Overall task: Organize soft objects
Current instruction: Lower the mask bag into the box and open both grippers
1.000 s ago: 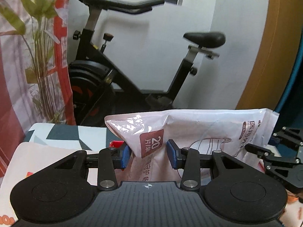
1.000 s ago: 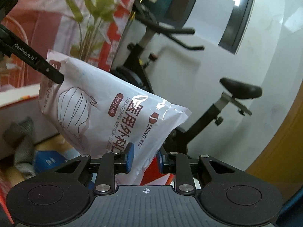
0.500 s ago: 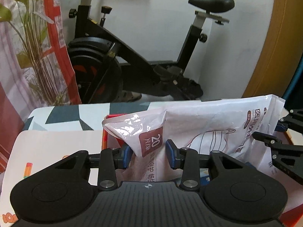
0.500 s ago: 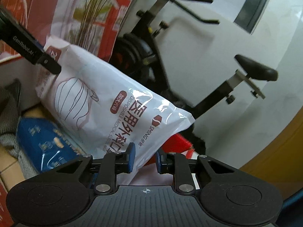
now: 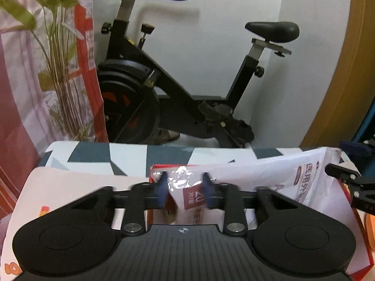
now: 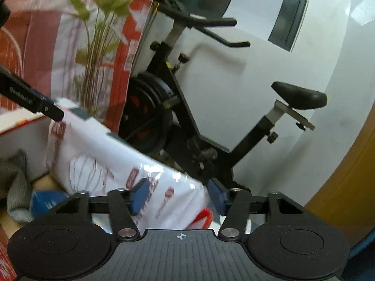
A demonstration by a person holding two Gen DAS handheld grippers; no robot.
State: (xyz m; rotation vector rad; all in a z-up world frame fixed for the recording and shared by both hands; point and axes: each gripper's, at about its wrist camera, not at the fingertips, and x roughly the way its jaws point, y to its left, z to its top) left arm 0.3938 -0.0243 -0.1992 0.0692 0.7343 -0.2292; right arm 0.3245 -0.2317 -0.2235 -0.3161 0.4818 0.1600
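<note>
Right wrist view — mask pack (image 6: 98, 164) slanting down-right.

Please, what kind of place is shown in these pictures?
Probably a room in a home. A black exercise bike stands by a white wall, a patterned curtain hangs at the left, and a cloth with grey triangles covers the surface in front.

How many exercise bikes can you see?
1. The black exercise bike stands by the white wall, behind the white mask packet, next to the plant. Both cameras show the same bike. More could be hidden out of view.
</note>
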